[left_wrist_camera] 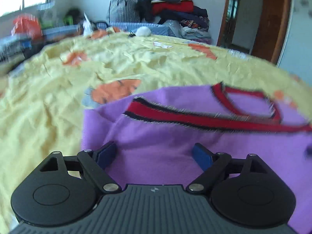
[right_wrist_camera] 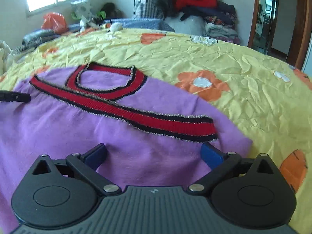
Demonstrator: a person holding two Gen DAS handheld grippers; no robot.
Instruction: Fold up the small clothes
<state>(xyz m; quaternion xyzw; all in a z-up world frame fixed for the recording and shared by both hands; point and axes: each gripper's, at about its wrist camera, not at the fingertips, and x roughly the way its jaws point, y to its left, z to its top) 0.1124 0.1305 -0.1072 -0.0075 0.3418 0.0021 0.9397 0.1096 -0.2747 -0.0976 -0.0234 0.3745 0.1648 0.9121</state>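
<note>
Both tools are spread wide and pinch nothing. We see the left tool (left_wrist_camera: 156, 156) at the bottom of its view, over the purple sweater (left_wrist_camera: 175, 156), which looks blurry there, so we may miss small things. Our right tool (right_wrist_camera: 154, 154) is low in its view too. That sweater lies flat on the yellow flowered bed sheet (right_wrist_camera: 234, 62), red collar band (right_wrist_camera: 124, 105) on top.

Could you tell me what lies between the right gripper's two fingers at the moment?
Only the purple garment lies between the open right gripper fingers, unpinched; the right wrist view shows this.
</note>
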